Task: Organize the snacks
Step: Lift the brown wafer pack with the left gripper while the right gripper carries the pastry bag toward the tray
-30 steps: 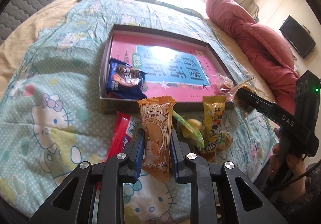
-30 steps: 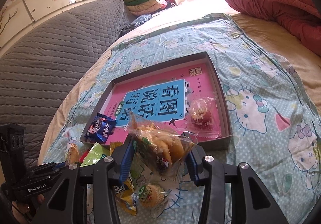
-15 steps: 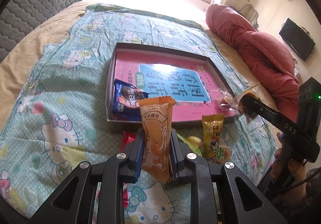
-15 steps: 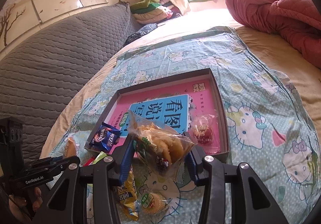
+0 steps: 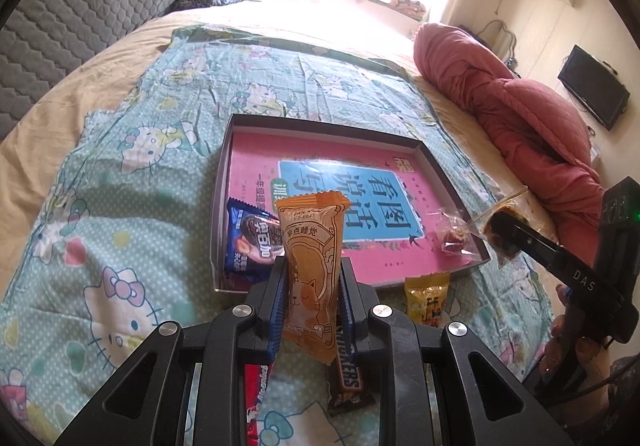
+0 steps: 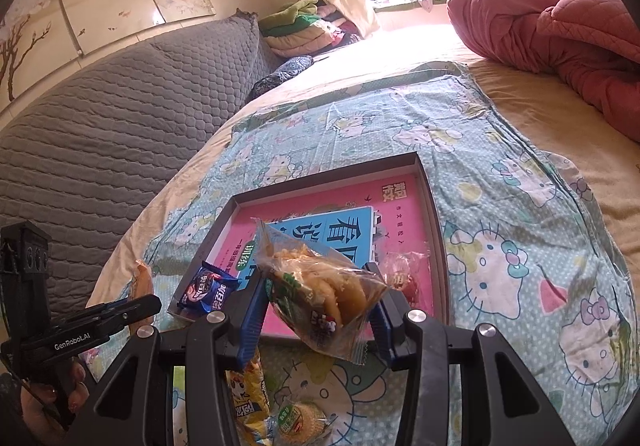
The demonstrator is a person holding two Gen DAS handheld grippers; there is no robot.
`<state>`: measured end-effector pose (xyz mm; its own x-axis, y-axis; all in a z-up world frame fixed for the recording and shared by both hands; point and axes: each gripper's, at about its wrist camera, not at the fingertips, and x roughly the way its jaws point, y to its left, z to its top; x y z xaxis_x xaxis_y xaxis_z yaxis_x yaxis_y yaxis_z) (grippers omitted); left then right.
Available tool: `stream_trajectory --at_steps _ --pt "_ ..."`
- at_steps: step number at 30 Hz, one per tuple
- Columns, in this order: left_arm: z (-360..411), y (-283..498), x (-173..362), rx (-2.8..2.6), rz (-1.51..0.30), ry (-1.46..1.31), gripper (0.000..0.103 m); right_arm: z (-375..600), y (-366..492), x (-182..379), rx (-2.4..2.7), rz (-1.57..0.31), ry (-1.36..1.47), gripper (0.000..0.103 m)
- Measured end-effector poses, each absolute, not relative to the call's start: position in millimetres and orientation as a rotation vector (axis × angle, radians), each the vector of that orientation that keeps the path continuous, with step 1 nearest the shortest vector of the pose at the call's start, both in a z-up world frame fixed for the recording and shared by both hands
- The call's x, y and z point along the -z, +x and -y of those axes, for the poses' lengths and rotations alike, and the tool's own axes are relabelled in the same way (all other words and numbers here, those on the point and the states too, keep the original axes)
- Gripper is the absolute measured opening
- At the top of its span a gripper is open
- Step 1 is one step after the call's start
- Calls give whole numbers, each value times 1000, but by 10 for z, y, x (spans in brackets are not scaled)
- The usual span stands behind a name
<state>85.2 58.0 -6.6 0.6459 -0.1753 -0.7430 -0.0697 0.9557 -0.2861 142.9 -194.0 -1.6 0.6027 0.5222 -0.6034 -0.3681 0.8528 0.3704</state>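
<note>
Left gripper (image 5: 310,300) pinching the orange cat wrapper (image 5: 311,266), right gripper (image 6: 318,312) clamping the clear crisps bag (image 6: 320,288); best carry both over the tray (image 5: 440,170) rim, release low

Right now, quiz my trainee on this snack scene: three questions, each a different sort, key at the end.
1. True or false: the left gripper is shut on an orange packet.
2. The right gripper holds which? A) a clear bag of snacks B) a red can C) a blue packet
3. Fill in: the blue cookie packet lies inside the ____, on a pink book.

Key: 1 true; 2 A; 3 box
</note>
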Motion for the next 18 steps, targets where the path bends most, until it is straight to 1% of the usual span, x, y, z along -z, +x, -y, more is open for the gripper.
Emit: stream_trajectory --at_steps 18 --pt "-489 1151 114 67 -852 -281 24 1906 1616 42 -515 -769 203 46"
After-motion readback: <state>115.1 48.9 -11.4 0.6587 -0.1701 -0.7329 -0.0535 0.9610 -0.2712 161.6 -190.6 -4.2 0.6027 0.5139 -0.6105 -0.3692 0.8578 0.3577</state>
